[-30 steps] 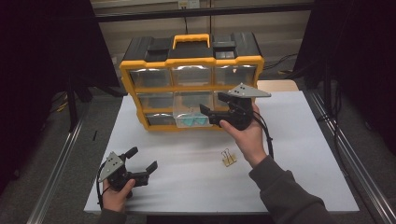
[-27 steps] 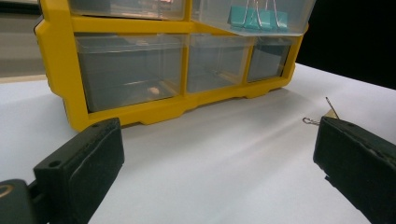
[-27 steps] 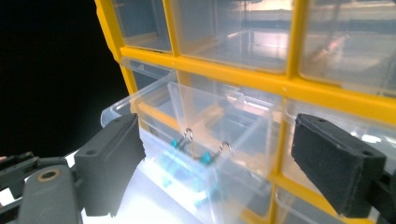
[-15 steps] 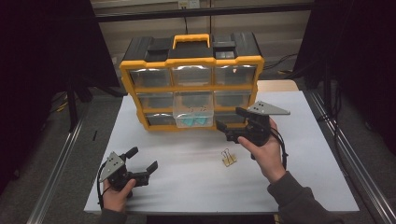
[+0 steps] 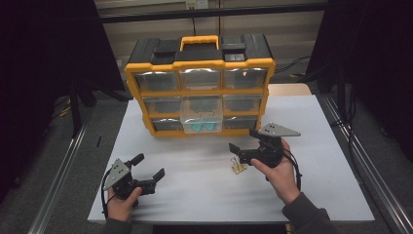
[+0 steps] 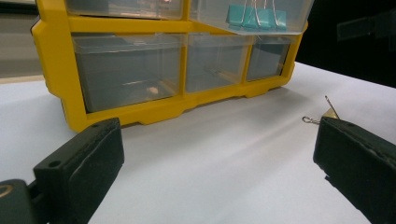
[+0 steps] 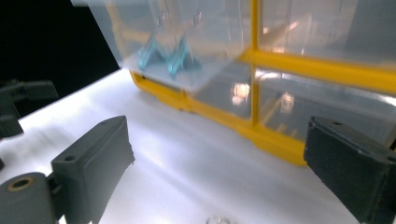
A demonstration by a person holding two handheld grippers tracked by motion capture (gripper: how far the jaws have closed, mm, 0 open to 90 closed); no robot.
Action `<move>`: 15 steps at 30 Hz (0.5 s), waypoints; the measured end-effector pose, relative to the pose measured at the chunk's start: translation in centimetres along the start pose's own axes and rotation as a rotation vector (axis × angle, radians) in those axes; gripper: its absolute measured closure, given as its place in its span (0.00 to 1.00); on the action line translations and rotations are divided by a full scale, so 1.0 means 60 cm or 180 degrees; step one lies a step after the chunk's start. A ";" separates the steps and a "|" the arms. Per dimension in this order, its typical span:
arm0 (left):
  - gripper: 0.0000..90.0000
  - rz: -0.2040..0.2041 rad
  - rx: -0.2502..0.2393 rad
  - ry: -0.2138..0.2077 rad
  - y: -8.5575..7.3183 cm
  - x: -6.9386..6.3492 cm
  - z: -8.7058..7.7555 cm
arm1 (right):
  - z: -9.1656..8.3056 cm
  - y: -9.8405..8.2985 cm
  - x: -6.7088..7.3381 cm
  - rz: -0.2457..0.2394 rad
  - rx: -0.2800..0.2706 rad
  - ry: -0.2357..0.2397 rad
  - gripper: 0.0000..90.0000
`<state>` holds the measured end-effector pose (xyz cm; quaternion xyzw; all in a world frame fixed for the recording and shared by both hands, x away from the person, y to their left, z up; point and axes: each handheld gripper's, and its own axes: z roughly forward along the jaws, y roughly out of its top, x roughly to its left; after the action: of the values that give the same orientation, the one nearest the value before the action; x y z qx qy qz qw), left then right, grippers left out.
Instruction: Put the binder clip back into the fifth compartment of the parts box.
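Fingers (image 7: 91, 161) of right gripper (image 5: 249, 143): just spread, empty, above gold binder clip (image 5: 238, 167). Teal clips (image 5: 201, 126) already in pulled-out clear drawer (image 5: 200, 113); gold clip remains. Left gripper (image 5: 146, 169): spread, idle.

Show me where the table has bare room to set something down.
Widest bare patch: mid table, between the left gripper, the yellow organizer and the gold clip. Also free: the right edge beyond the right gripper. Crowded: under the pulled-out drawer holding teal clips, and around the gold clip.
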<state>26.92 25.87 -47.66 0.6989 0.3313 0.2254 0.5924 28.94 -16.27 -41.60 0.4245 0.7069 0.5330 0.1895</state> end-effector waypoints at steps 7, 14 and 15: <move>0.02 -0.0007 -0.0004 0.0011 0.000 0.000 0.000 | 0.002 -0.024 -0.004 0.0016 0.0124 -0.0017 0.08; 0.02 -0.0005 -0.0002 0.0009 0.000 0.000 0.000 | 0.006 -0.048 -0.003 0.0024 0.0275 -0.0039 0.09; 0.02 -0.0010 -0.0004 0.0008 0.000 0.000 -0.001 | 0.007 -0.052 -0.003 0.0020 0.0304 -0.0048 0.09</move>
<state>26.89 25.88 -47.64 0.6977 0.3331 0.2255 0.5928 28.08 -16.38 -44.63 0.4394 0.7288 0.4960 0.1727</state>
